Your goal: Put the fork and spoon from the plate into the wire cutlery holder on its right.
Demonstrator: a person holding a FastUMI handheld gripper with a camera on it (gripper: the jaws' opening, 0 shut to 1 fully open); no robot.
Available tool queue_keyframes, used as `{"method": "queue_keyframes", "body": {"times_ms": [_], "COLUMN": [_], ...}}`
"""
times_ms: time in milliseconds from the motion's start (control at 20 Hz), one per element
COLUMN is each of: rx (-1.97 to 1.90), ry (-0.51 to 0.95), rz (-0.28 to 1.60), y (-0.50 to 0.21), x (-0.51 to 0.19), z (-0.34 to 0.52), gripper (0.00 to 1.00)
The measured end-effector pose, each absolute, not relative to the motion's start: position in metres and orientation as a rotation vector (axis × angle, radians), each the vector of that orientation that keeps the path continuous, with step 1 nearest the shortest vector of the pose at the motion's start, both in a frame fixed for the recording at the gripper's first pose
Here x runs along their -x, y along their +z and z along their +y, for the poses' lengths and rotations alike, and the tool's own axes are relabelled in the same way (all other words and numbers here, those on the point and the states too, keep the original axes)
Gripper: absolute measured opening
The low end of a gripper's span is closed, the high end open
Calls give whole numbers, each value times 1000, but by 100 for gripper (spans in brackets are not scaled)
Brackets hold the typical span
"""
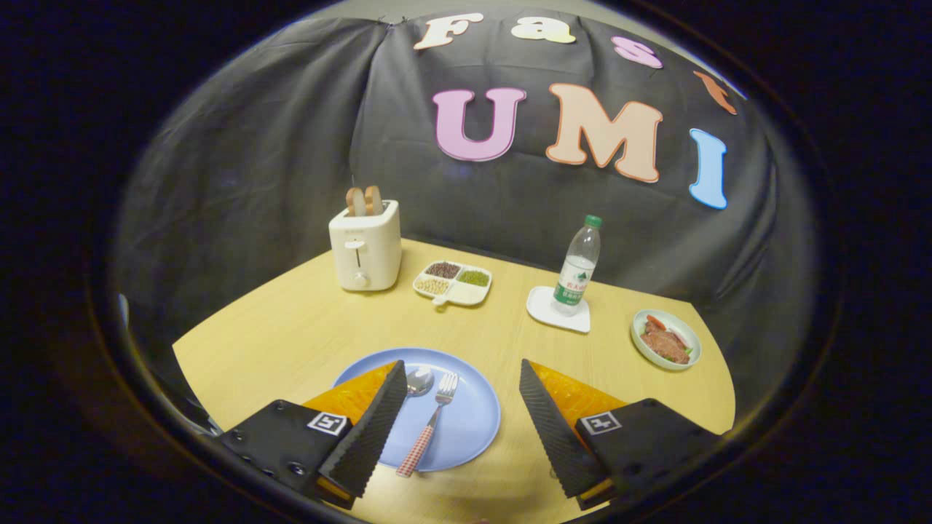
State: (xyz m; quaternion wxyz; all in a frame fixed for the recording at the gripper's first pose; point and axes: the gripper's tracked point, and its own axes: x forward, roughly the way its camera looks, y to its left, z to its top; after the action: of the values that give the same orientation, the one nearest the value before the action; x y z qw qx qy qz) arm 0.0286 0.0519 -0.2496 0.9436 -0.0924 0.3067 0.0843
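- Fingers of our gripper (pixel 462 378) stand wide apart and hold nothing, above the near edge of the surface (pixel 291 327).
- Between them we see the blue plate (pixel 473 422), carrying the fork (pixel 431 422) and what looks like the spoon (pixel 419 380), partly hidden behind one finger.

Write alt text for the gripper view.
The open gripper hovers over a round blue plate on a wooden table, with a checked-handled metal fork and a metal spoon lying between its fingers. Beyond stand a cream toaster holding bread, a divided snack dish, a clear water bottle and a bowl of food.
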Motion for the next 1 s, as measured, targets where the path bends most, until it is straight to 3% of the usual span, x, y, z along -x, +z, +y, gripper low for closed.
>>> {"method": "queue_keyframes", "body": {"times_ms": [550, 900, 1000], "rx": [298, 281, 268], "ry": [218, 259, 259], "rz": [858, 989, 1009], "y": [-332, -359, -361], "x": [0, 21, 23], "z": [57, 64, 65], "gripper": [99, 90, 78]}}
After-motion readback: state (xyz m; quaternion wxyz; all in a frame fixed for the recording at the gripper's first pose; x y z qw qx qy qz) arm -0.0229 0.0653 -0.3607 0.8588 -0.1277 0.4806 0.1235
